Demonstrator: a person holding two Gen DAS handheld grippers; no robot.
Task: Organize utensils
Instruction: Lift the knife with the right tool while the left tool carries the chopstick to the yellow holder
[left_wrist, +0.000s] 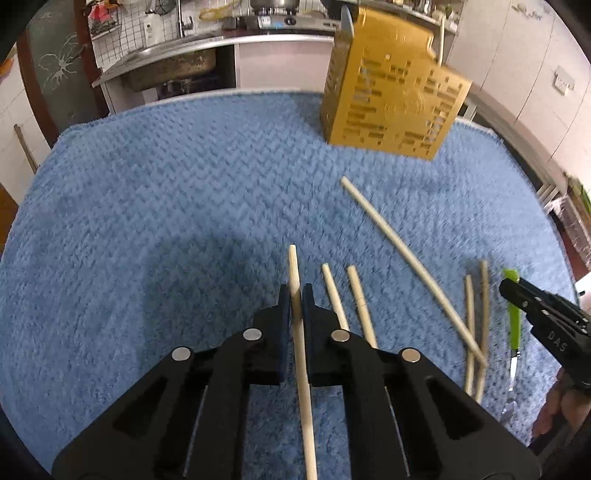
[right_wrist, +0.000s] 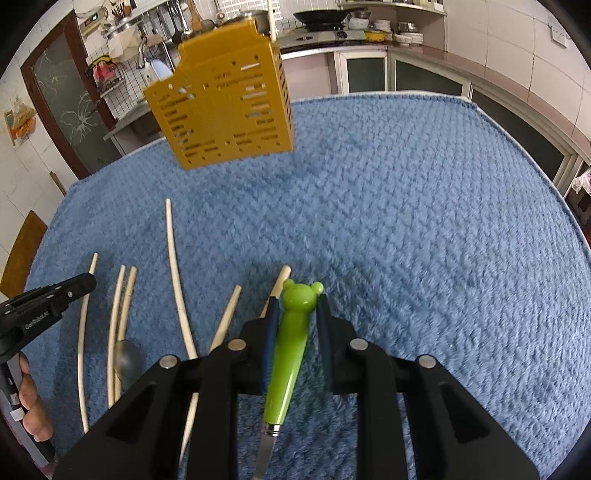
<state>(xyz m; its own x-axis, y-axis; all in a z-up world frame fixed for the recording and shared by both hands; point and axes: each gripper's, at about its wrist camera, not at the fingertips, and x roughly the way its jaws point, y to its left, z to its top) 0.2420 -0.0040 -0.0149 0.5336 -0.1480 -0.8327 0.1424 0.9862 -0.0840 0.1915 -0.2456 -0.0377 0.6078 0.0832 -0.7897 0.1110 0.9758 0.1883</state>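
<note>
Left tool (left_wrist: 295, 295) pinching a chopstick (left_wrist: 301, 354), right tool (right_wrist: 297, 306) clamped on green-handled utensil (right_wrist: 290, 350)

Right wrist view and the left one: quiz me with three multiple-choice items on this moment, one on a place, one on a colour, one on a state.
1. Where does the yellow utensil holder stand?
A. at the far side of the blue mat
B. on the kitchen counter
C. lying on its side beside the grippers

2. What colour is the bear-headed handle between the right gripper fingers?
A. red
B. green
C. white

3. What is the left gripper doing?
A. wide open over bare mat
B. shut on a spoon
C. closed on a wooden chopstick

Key: 1 A, it stands upright on the mat's far part; 2 B, the handle is bright green; 3 C, the pads pinch one chopstick.
</note>
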